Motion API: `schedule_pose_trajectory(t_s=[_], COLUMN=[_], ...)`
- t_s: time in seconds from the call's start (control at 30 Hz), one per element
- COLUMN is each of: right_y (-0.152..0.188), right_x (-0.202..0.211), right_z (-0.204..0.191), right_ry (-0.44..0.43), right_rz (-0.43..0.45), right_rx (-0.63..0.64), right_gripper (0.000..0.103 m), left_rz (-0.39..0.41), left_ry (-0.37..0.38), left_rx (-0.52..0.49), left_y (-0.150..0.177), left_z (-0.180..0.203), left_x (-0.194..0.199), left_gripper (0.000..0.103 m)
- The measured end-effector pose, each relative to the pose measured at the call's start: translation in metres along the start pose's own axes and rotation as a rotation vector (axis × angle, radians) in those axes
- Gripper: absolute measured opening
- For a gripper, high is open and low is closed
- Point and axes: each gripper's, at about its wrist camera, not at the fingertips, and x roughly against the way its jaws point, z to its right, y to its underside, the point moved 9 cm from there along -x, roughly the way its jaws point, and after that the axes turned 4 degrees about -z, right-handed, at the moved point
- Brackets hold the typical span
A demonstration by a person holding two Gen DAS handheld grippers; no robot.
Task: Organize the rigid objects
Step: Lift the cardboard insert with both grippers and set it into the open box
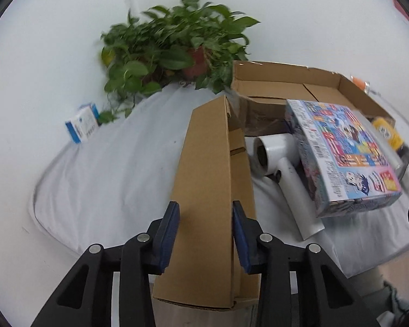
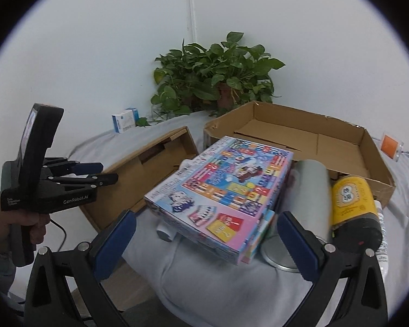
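My left gripper (image 1: 205,215) is shut on the near wall of a long narrow cardboard box (image 1: 207,169), whose board fills the gap between the blue pads. The right wrist view shows that same box (image 2: 139,174) open-topped, with the left gripper (image 2: 101,174) at its left edge in a person's hand. A colourful printed game box (image 2: 223,188) lies tilted on other items; my right gripper (image 2: 207,234) stands wide open just in front of it, its pads clear of the box. In the left wrist view the game box (image 1: 340,158) rests on a white handled device (image 1: 275,152).
A big shallow cardboard tray (image 2: 340,147) sits behind the game box. A silver cylinder (image 2: 308,190), a yellow and black bottle (image 2: 351,201) and a white tube (image 2: 381,234) lie at the right. A potted plant (image 2: 218,81) and a small blue-white carton (image 2: 124,120) stand by the wall.
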Motion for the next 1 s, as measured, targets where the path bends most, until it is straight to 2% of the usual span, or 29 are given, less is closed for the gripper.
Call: schedule_pose_trajectory(t_s=[0.07, 0.17, 0.2, 0.23, 0.3, 0.37, 0.43, 0.47, 0.53, 0.6, 0.67, 0.73, 0.83, 1.0], right_y=[-0.009, -0.026, -0.031, -0.036, -0.041, -0.037, -0.027, -0.02, -0.009, 0.003, 0.002, -0.008, -0.041, -0.113], right_x=[-0.002, -0.012, -0.017, -0.021, -0.039, -0.07, -0.097, -0.11, -0.133, -0.145, -0.141, -0.133, -0.111, -0.08], right_z=[-0.008, -0.033, -0.043, -0.055, -0.076, -0.094, -0.105, -0.11, -0.116, -0.119, -0.119, -0.118, -0.106, -0.066], right_ry=[-0.031, -0.085, -0.116, -0.15, -0.179, -0.207, -0.183, -0.174, -0.138, -0.151, -0.124, -0.112, -0.121, -0.061], right_rz=[0.001, -0.037, -0.053, -0.067, -0.116, -0.195, -0.27, -0.305, -0.361, -0.425, -0.407, -0.365, -0.26, -0.074], right_rx=[-0.006, -0.01, -0.011, -0.015, -0.025, -0.026, -0.007, 0.0, 0.012, -0.019, -0.026, -0.024, -0.067, -0.097], right_gripper=[0.103, 0.103, 0.103, 0.103, 0.102, 0.094, 0.069, 0.063, 0.042, 0.021, 0.021, 0.02, 0.02, 0.02], left_rz=[-0.033, -0.091, -0.117, -0.148, -0.187, -0.185, -0.182, -0.181, -0.181, -0.179, -0.172, -0.116, -0.034, 0.141], left_ry=[0.029, 0.131, 0.171, 0.228, 0.3, 0.345, 0.362, 0.372, 0.376, 0.359, 0.325, 0.294, 0.297, 0.341], left_rx=[0.06, 0.174, 0.203, 0.243, 0.293, 0.319, 0.329, 0.34, 0.326, 0.289, 0.25, 0.197, 0.177, 0.084], left_y=[0.004, 0.012, 0.015, 0.02, 0.029, 0.035, 0.036, 0.036, 0.036, 0.036, 0.032, 0.018, -0.012, -0.106], left_z=[-0.025, -0.059, -0.066, -0.074, -0.081, -0.088, -0.091, -0.091, -0.083, -0.074, -0.069, -0.064, -0.057, -0.03], left_x=[-0.006, -0.015, -0.019, -0.024, -0.031, -0.033, -0.032, -0.032, -0.028, -0.026, -0.024, -0.01, 0.015, 0.048], left_gripper=[0.031, 0.031, 0.03, 0.023, 0.018, 0.017, 0.014, 0.012, 0.011, 0.01, 0.008, 0.008, 0.008, 0.009])
